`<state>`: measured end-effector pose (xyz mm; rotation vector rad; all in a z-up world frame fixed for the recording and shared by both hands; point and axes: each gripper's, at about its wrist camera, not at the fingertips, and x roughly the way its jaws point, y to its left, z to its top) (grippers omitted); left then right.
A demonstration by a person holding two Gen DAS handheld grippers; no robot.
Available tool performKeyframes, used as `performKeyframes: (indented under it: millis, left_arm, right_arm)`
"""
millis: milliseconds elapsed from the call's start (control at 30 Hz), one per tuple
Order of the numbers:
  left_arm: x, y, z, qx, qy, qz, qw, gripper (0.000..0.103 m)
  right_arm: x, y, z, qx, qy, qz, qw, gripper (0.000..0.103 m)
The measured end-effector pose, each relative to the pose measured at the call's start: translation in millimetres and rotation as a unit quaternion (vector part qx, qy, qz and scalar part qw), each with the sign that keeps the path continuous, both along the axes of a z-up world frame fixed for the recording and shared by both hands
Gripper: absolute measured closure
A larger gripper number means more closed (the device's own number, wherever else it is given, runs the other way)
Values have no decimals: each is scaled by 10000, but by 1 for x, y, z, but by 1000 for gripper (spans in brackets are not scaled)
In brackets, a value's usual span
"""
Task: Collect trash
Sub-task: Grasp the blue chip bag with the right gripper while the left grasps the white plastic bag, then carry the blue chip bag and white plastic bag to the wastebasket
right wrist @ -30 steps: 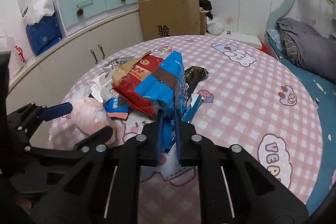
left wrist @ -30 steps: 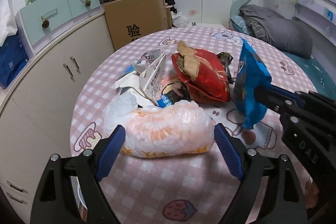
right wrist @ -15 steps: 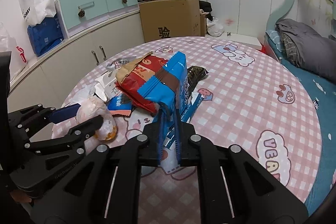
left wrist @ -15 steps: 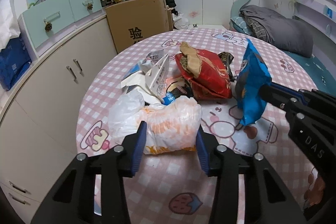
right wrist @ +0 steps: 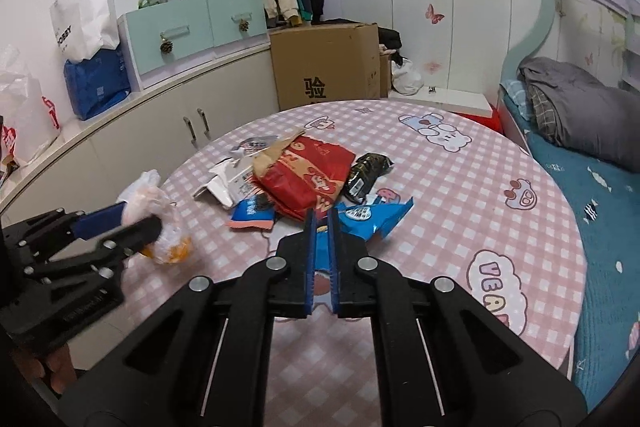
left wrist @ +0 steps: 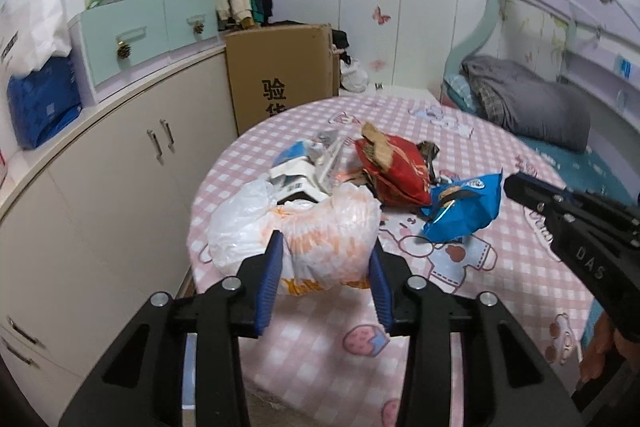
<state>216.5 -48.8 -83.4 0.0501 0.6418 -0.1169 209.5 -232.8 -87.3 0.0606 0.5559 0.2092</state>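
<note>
Left hand-held gripper (left wrist: pixel 325 259) clenches soft, crinkly plastic bag (left wrist: pixel 304 227) above worktop (left wrist: pixel 500 267) edge | right hand-held gripper (right wrist: pixel 321 227) pinches light, slippery blue wrapper (right wrist: pixel 372 219) | both crush easily; grip bunched folds.

table near edge: the pink checked tablecloth (right wrist: pixel 460 195) is bare on the right half and in front of the grippers.
table centre: the red bag (right wrist: pixel 310 175), black packet (right wrist: pixel 366 171), white carton (right wrist: pixel 230 183) and small blue wrapper (right wrist: pixel 252 213) lie close together and block a low pass.
left side: the cabinet (left wrist: pixel 108 179) stands just beside the table, narrow gap.
far side: the cardboard box (right wrist: pixel 326 67) closes the way.
right side: the bed (right wrist: pixel 592 187) is near the table edge.
</note>
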Motion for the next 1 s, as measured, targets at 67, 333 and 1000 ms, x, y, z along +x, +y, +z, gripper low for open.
performKeyframes:
  millis: [67,333,1000]
  left_arm:
    - [-7,11,4,-62,-47,95,9999,64]
    - [-22,56,3,-245,-72,715,9971,64]
    - [-22,95,-18,-449,89,929,9946,64]
  right_arm:
    - [-2,0,-1,62,23,-43,10000,97]
    - [8,-17,-22,347,428,-532,9971,37]
    - [19,-20,-18,939,174,-470,9943,93]
